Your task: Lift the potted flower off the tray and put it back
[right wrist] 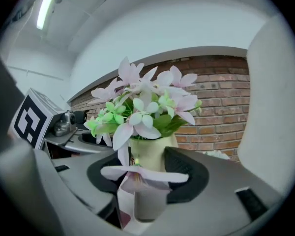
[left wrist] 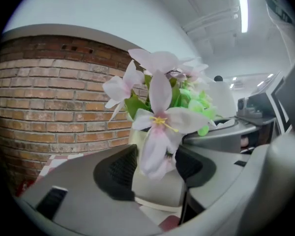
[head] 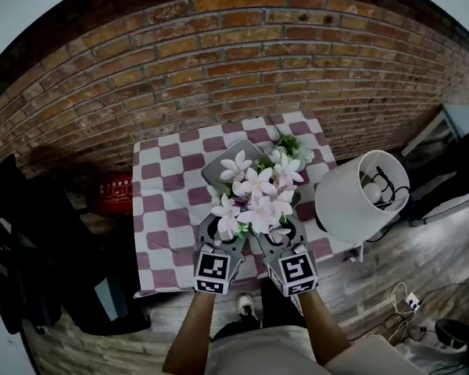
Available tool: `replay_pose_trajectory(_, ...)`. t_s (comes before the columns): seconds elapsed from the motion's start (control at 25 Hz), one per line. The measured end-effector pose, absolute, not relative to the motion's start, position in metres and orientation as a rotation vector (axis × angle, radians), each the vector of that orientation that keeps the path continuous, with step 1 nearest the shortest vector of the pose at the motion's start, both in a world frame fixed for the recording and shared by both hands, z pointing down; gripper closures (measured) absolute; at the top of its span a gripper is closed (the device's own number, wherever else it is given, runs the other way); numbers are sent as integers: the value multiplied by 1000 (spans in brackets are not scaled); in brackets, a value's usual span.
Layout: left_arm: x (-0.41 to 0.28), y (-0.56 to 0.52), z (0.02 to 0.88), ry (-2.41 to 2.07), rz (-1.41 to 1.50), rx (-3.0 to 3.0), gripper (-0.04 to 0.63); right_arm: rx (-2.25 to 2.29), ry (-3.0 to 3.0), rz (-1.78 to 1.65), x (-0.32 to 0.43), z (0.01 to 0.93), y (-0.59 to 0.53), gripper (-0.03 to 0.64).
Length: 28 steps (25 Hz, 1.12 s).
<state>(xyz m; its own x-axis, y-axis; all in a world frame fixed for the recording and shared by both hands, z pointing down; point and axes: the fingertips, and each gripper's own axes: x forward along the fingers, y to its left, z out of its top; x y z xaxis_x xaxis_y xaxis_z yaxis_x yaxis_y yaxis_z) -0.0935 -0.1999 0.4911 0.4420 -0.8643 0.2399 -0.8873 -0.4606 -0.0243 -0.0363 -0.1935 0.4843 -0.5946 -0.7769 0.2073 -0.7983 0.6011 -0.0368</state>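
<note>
**Both tools clamp the potted flower above the checked tabletop**

The potted flower (head: 258, 194) sits between the two tools. It is on the near side of the grey tray (head: 216, 165), whose visible far-left part lies bare on the red-and-white checked tabletop (head: 168, 209). In the head view the pale pink blooms hide the pot and the tips of both tools. Only the tool bodies show, converging from the near side beneath the flowers.

The left tool (left wrist: 155, 170) is clenched on the cream pot (left wrist: 157, 183). Its dark ribbed pads (left wrist: 119, 170) stand on either side of the pot wall and press against it, and a drooping blossom hangs in front. The right tool (right wrist: 148, 175) grips the same pot in the same way, with a pad at each flank and a wide pink flower lying across the gap. In the right gripper view the left tool shows close beside it, at the left.

No view shows plainly whether the pot's base is clear of the tray. A white lamp shade (head: 358, 198) stands to the right of the tabletop, and a brick wall (head: 219, 61) rises beyond its far edge.
</note>
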Motion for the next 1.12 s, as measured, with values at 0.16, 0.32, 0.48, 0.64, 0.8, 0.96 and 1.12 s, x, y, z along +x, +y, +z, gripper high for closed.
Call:
replay_pose_trajectory(0.16, -93, -174, 464, -1589, 321, 2619, 331, 1334, -2692, 151, -35, 457, -166, 405)
replay_pose_trajectory(0.32, -91, -150, 439, -1610, 289, 2635, 331, 1322, -2735, 118, -35, 430, -140, 405)
replay_pose_trajectory(0.48, -91, -129, 414, -1633, 239, 2665, 331, 1331, -2776, 85, -33, 404, -119, 402)
replay_pose_trajectory(0.64, -89, -112, 394, -1649, 208, 2703, 331, 1330, -2825, 63, -32, 382, -101, 392)
replay_pose_trajectory(0.8, -85, -104, 380, -1659, 201, 2729, 331, 1341, -2838, 29, -28, 367, -92, 388)
replay_pose_trajectory(0.96, -83, -99, 372, -1659, 191, 2732, 331, 1345, -2836, 14, -26, 359, -87, 390)
replay_pose_trajectory(1.12, -82, -98, 372, -1658, 190, 2729, 331, 1350, -2838, 12, -25, 358, -86, 390)
